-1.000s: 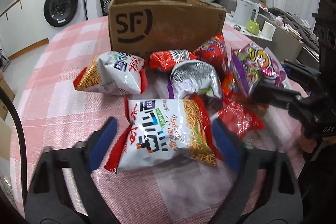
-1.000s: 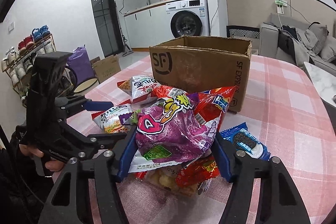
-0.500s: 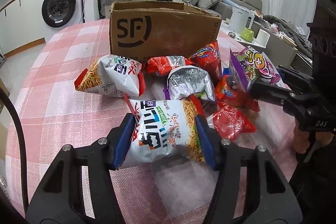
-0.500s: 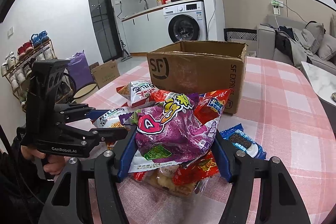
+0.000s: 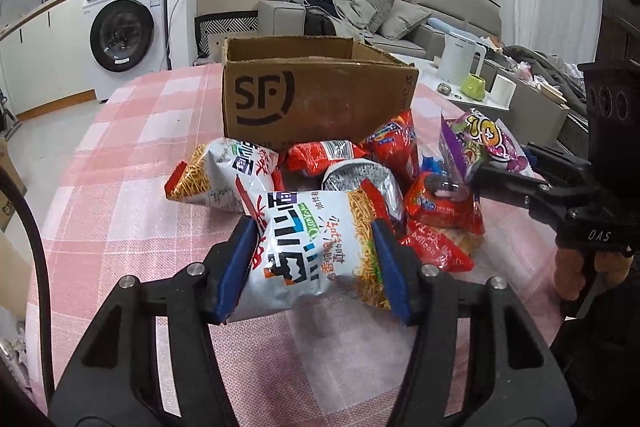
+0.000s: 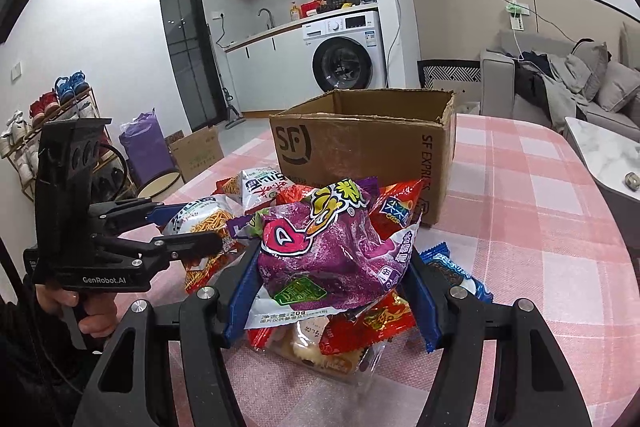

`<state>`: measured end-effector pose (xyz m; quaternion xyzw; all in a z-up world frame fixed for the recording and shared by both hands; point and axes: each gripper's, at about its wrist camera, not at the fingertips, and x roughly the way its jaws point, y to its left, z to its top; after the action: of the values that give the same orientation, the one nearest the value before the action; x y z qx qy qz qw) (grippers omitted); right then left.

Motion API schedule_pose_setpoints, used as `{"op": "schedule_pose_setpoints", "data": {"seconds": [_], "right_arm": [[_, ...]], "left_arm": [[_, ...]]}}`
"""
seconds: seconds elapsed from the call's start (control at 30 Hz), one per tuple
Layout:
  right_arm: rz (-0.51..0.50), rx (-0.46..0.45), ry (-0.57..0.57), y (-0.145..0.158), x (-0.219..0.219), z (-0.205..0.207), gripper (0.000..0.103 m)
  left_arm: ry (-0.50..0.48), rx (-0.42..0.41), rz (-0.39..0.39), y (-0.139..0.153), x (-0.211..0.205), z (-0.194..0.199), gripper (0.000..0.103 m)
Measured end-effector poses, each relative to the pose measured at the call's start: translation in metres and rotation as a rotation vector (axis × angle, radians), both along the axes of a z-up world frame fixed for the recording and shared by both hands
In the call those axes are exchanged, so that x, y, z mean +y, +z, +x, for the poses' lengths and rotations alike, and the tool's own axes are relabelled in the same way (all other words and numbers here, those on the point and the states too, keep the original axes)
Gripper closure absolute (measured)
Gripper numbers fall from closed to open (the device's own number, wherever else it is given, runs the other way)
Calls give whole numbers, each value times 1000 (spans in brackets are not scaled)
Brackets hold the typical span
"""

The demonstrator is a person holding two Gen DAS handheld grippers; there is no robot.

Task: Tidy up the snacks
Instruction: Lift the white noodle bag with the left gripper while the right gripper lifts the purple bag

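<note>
Since the cardboard box (image 5: 316, 95) stands open-topped at the far side of the heap, every item below is placed by reference to it.

Item 1. White noodle-snack bag (image 5: 316, 247), on the near side of the box, nearest of the heap. The left gripper (image 5: 314, 259) is clamped on it, blue pads pressing in both flanks so the foil bulges between them; gripped across its width, likely so it can be carried over the box rim. Whether its lower edge touches the pink checked tablecloth (image 5: 120, 195) I cannot tell.

Item 2. Purple snack bag (image 6: 332, 251), in front of the box's printed corner, pinched across its middle by the right gripper (image 6: 332, 291) (the film creases inward at each pad). It sits above the other packets.

Item 3. Second white noodle bag (image 5: 224, 175), lying loose just before the box's front wall.

Item 4. Red packets (image 5: 392, 147), leaning close to the box's front, one silver-faced pouch (image 5: 360, 183) among them.

Item 5. Blue biscuit packet (image 6: 456, 271), flat on the cloth near the box's side corner.

Box interior: not visible from either view; contents unknown. Judged stage: two bags in hand, none yet over the opening.
</note>
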<state>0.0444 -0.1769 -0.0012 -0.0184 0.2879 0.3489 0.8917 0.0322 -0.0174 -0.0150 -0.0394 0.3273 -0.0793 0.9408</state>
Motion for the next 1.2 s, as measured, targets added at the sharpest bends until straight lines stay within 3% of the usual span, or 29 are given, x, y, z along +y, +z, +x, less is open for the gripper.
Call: {"op": "schedule_pose_setpoints", "data": {"seconds": [0.77, 1.2], "right_arm": [[34, -14, -61, 23, -7, 0, 36], [40, -13, -102, 57, -4, 22, 36]], "left_arm": [[38, -96, 12, 46, 0, 1, 47], [54, -152, 2, 79, 2, 21, 47]]}}
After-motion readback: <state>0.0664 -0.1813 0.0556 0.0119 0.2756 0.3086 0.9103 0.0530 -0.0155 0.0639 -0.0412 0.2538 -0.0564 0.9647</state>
